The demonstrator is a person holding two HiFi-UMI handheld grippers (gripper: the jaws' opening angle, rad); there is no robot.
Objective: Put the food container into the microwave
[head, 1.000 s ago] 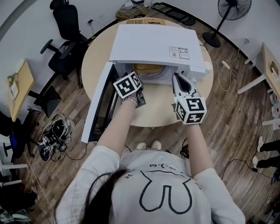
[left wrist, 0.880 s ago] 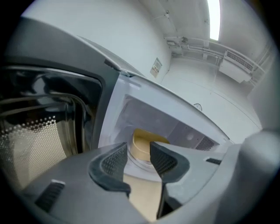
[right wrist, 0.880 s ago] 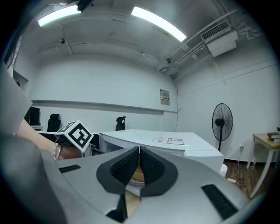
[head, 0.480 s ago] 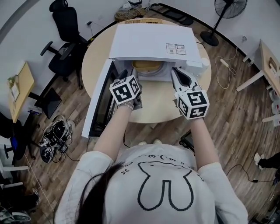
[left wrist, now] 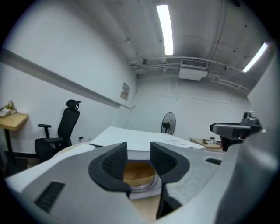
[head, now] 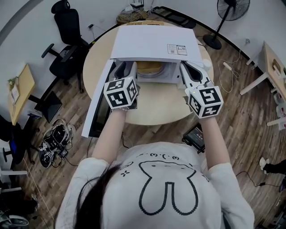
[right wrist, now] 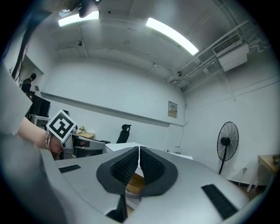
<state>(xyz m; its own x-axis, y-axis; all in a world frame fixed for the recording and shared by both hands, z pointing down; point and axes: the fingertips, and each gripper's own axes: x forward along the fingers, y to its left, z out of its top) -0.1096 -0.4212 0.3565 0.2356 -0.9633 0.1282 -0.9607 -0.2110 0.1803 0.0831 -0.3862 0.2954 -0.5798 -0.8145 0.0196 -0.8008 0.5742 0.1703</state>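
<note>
Head view, door [head: 96,109]: swung open, left of microwave [head: 152,42].
Left gripper [head: 126,68]: jaws apart, empty, at microwave front.
Food container [head: 149,67]: tan, round, inside microwave cavity; rear part hidden under microwave top.
Right gripper [head: 188,68]: jaws closed, empty.

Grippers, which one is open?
The left gripper: its jaws stand apart, and the brown food container inside the microwave shows through the gap. The right gripper has its jaws together.

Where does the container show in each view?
Head view: container top centre, inside the microwave.
Left gripper view: low centre, seen through the gap between the jaws.
Right gripper view: a tan sliver under the jaws.
Shared landmark: the fan.
</note>
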